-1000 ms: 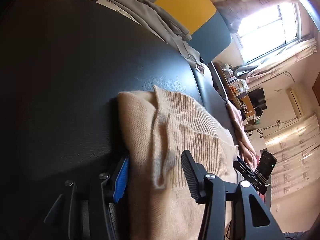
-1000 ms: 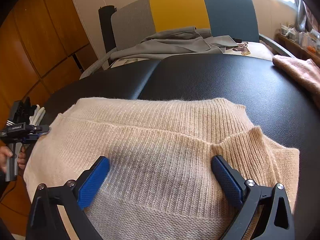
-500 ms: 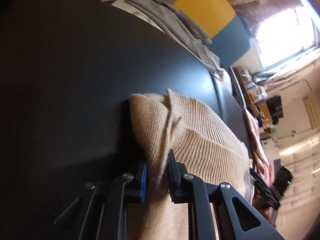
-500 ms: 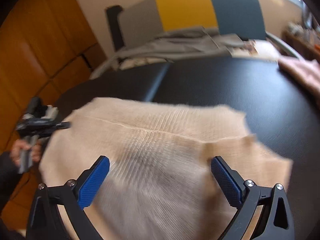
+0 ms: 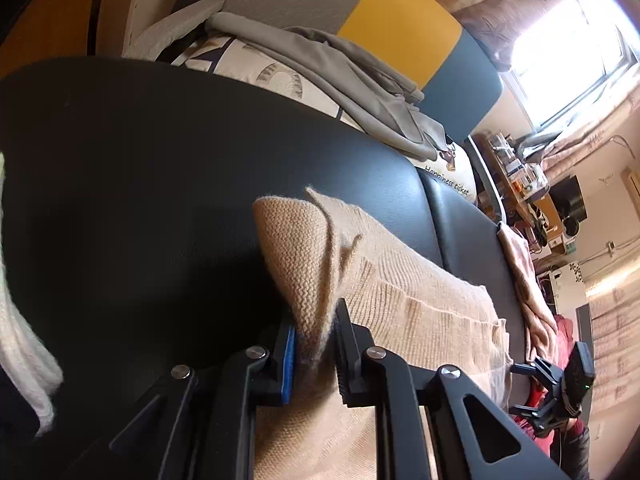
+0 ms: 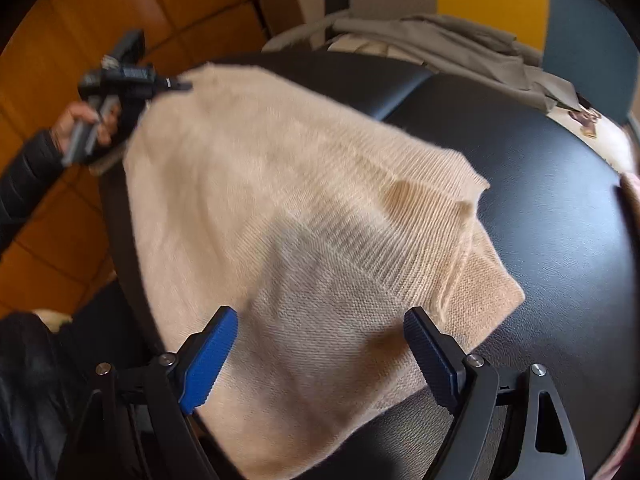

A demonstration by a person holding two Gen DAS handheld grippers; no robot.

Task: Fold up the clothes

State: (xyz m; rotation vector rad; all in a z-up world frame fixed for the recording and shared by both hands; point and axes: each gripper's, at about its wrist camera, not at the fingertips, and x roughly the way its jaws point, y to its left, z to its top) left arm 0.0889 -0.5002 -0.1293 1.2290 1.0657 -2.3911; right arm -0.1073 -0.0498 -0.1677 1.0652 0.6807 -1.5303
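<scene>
A black padded table (image 6: 540,208) with a seam down its middle fills most of both views. Behind its far edge stands a sofa back in grey, yellow and teal panels (image 5: 400,24), with a grey garment (image 5: 360,76) draped over printed cushions in front of it.

On the table lies the beige knit sweater (image 6: 304,216), spread from the near edge toward the left edge. In the right wrist view its left part is lifted off the surface and blurred, while its ribbed right corner rests flat on the black padding near the middle of the table. A pink garment (image 5: 524,272) lies along the table's right edge, well apart from the sweater.

The left gripper (image 5: 314,344) is clenched on a bunched fold of the sweater, the knit squeezed between the blue pad and the black finger at the sweater's left end. In the right wrist view, a hand (image 6: 86,122) in a dark sleeve holds this tool up beyond the table's left edge, with the sweater's corner hanging from it.

The right gripper (image 6: 316,356) hovers with its fingers spread wide over the near part of the sweater, grasping nothing; whether its tips touch the knit cannot be told.
</scene>
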